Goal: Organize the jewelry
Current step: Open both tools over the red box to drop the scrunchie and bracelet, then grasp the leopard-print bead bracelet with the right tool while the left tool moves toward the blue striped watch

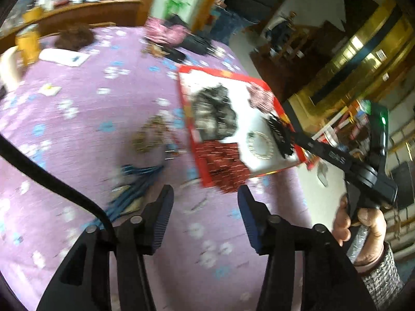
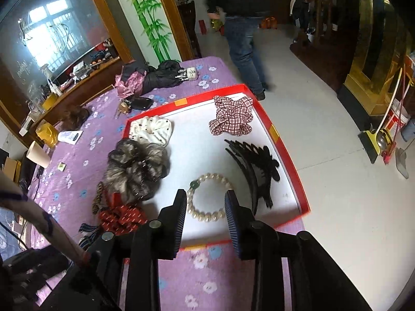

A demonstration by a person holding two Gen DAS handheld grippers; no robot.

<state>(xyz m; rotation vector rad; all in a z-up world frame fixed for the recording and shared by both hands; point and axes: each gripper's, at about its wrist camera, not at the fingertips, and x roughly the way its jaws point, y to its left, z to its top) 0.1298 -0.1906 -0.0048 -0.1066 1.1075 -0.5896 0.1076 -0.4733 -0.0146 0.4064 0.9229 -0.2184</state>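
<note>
A red tray (image 2: 197, 142) with a white floor lies on the purple flowered cloth. In it are a pearl bracelet (image 2: 207, 216), a black claw clip (image 2: 256, 171), a plaid scrunchie (image 2: 230, 116), a white dotted scrunchie (image 2: 153, 129) and a furry grey scrunchie (image 2: 137, 168). My right gripper (image 2: 206, 202) is open just above the bracelet, its fingers either side of it without pressing. A red scrunchie (image 2: 122, 217) drapes over the tray's left rim. In the blurred left wrist view my left gripper (image 1: 205, 194) is open and empty, short of the tray (image 1: 220, 73). A blue striped band (image 1: 137, 181) lies to its left.
A leopard-print piece (image 2: 97, 199) lies left of the tray. A paper cup (image 2: 39, 155), a yellow bag (image 2: 48, 129) and dark clothes (image 2: 160, 77) sit farther off. A person in jeans (image 2: 243, 46) stands past the table's far corner. The tray is near the table's right edge.
</note>
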